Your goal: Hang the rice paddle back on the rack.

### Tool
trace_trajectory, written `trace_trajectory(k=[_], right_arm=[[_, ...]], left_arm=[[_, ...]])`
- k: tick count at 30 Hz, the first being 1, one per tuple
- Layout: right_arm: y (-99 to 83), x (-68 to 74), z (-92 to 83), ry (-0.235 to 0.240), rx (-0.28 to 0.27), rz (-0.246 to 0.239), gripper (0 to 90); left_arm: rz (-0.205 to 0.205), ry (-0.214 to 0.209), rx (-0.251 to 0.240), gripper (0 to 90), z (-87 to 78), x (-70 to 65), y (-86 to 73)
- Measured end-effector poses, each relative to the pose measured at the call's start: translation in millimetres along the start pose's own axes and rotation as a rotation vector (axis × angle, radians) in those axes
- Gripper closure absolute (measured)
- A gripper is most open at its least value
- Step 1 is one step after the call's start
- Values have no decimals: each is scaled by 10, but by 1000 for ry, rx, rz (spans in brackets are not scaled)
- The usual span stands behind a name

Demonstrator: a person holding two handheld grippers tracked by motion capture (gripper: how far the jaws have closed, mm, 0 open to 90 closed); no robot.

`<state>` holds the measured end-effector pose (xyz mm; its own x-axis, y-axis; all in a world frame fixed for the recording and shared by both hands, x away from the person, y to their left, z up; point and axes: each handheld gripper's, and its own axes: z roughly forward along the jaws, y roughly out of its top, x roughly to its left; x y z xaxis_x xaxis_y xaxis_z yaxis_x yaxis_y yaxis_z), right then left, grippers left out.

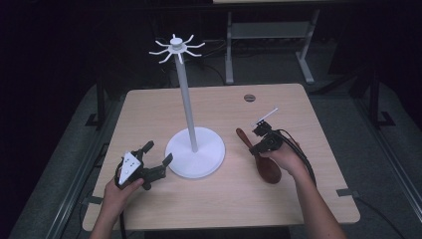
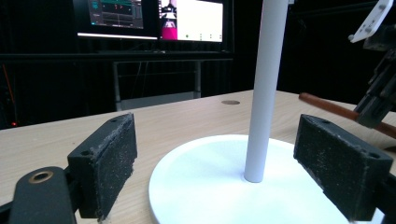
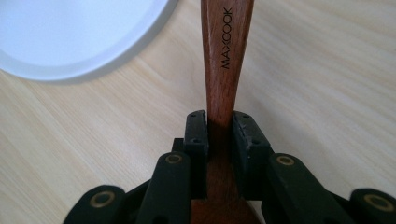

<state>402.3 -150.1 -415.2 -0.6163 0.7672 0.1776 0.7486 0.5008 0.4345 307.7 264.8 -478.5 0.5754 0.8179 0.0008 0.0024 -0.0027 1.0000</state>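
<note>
A dark wooden spoon (image 1: 271, 169) lies on the table right of a white hook stand (image 1: 186, 99), its bowl toward the near edge. My right gripper (image 1: 260, 142) is shut on the spoon's handle (image 3: 223, 70), which carries a printed brand name and runs away between the jaws. The stand's round base (image 1: 195, 152) sits mid-table, its pole (image 2: 264, 88) topped by a ring of hooks (image 1: 176, 49). My left gripper (image 1: 158, 153) is open at the base's left edge, low over the table. In the left gripper view its pads (image 2: 109, 163) flank the pole and the base (image 2: 210, 186).
The light wooden table (image 1: 219, 206) has a small round grommet (image 1: 249, 97) near its far edge. Beyond it stand metal frame legs (image 1: 230, 50) on a dark floor. Monitors (image 2: 191, 21) glow in the background of the left gripper view. The right gripper (image 2: 380, 88) shows at that view's right edge.
</note>
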Motion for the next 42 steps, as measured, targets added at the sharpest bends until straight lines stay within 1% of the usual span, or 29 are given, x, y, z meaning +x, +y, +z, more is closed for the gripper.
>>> trace_trajectory(k=[2,6,9,10,11,13,18,20,23,25,26,27,28,29,35,36,42], right_arm=[[-20,-20,-28,12,-32,6,770],[-49,-47,-78,29,-77,3,770],[-71,-66,-118,45,-123,-5,771],[-77,-67,-129,50,-139,2,771],[-81,-77,-144,49,-152,-7,771],[-92,-91,-173,57,-196,-24,771],[-116,-87,-219,72,-265,-36,772],[-130,-88,-236,76,-298,-48,772],[-161,-97,-257,83,-364,-64,772],[-172,-98,-270,83,-392,-70,772],[-178,-108,-277,86,-408,-82,772],[-182,-106,-288,93,-411,-78,772],[-187,-104,-302,92,-434,-89,773],[-188,-98,-312,97,-441,-88,773],[-200,-80,-370,103,-518,-126,775],[-201,-71,-383,104,-531,-126,775],[-202,-30,-463,105,-579,-144,775]], left_arm=[[0,0,0,128,0,-1,0],[-1,0,0,128,0,-1,0],[0,0,0,128,0,0,0],[0,0,0,128,0,0,0],[0,0,-1,128,0,1,0],[1,0,-1,128,0,2,0],[0,0,0,128,0,1,0],[0,0,0,128,0,1,0],[1,0,0,128,0,1,0],[0,0,0,128,-1,1,0],[0,-1,-1,128,0,2,0],[0,0,0,128,-1,1,0],[0,-1,-1,128,0,1,0],[0,-1,-1,128,0,2,0],[0,-1,-2,128,0,2,0],[0,-1,-1,128,0,2,0],[1,-1,-1,128,0,2,0]])
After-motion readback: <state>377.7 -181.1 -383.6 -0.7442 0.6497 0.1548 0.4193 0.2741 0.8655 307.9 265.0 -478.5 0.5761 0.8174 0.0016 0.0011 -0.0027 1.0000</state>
